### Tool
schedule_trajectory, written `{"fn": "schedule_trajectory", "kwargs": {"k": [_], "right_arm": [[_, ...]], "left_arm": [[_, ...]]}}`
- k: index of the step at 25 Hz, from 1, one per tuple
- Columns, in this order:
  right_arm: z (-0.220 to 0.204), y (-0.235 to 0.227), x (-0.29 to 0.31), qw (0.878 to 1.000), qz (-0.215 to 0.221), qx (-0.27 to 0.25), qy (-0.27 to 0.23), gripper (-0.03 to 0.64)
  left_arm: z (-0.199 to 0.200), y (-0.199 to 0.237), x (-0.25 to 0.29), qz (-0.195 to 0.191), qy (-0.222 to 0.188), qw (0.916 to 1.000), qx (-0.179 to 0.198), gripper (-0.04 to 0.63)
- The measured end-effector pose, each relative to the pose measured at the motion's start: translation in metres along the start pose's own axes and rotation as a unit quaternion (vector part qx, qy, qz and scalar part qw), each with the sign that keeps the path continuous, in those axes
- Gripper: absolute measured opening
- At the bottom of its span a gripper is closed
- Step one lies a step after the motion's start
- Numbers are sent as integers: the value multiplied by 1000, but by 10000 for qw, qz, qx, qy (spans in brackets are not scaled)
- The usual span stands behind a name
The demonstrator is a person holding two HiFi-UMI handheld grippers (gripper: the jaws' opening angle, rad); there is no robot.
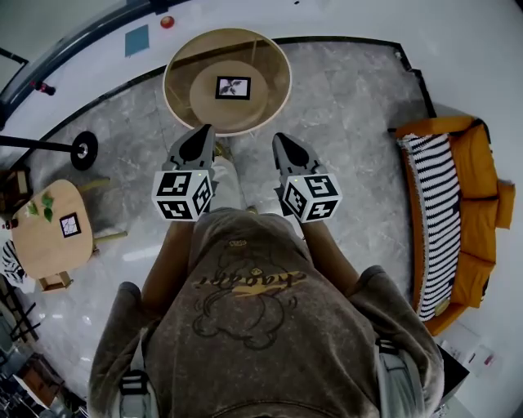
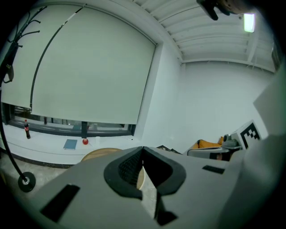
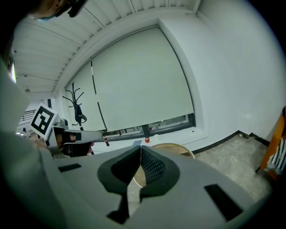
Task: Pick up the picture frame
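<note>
We hold the left gripper point(image 1: 204, 135) and the right gripper point(image 1: 282, 140) side by side in front of our chest, both aimed toward twelve o'clock. Their marker cubes, one on the left point(image 1: 183, 194) and one on the right point(image 1: 311, 197), sit just above our printed sweatshirt point(image 1: 253, 326). Both claws are fully closed and carry nothing. In the left gripper view the dark pads point(image 2: 129, 167) meet along one line with no gap, and in the right gripper view the pads point(image 3: 154, 166) meet the same way.

The picture frame point(image 1: 233, 87), black-edged with a leaf print, is at twelve o'clock from us. It sits at the middle of the round wooden table point(image 1: 278, 61), with its face toward the head camera. We cannot tell whether it lies flat or leans. It is well apart from both grippers, beyond their tips, and neither touches the table.

At three o'clock is an orange sofa point(image 1: 474, 163) with a black-and-white striped cushion point(image 1: 433, 220) on it. At nine o'clock is a small wooden table point(image 1: 41, 245) holding a second small frame point(image 1: 70, 224) and some green leaves point(image 1: 41, 204). At ten o'clock the black round base of a floor stand point(image 1: 83, 149) rests on the grey stone floor point(image 1: 351, 106). Past the round table, at about eleven o'clock, a blue pad point(image 1: 136, 39) and a small red object point(image 1: 167, 22) lie on the white ledge.
</note>
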State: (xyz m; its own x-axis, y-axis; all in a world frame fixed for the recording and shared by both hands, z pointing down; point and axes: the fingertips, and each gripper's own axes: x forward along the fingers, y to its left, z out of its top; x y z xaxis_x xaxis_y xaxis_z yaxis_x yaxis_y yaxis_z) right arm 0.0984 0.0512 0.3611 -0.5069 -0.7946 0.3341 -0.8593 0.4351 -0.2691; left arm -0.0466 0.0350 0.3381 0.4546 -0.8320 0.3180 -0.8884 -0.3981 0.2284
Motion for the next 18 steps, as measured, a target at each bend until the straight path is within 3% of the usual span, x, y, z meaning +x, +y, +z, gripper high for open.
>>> {"fn": "schedule_trajectory", "kwargs": {"k": [18], "right_arm": [[47,-39,117,9996,-139,207,157,20]], "left_arm": [[45,74,103,-118,310,9994,-33,17]]}}
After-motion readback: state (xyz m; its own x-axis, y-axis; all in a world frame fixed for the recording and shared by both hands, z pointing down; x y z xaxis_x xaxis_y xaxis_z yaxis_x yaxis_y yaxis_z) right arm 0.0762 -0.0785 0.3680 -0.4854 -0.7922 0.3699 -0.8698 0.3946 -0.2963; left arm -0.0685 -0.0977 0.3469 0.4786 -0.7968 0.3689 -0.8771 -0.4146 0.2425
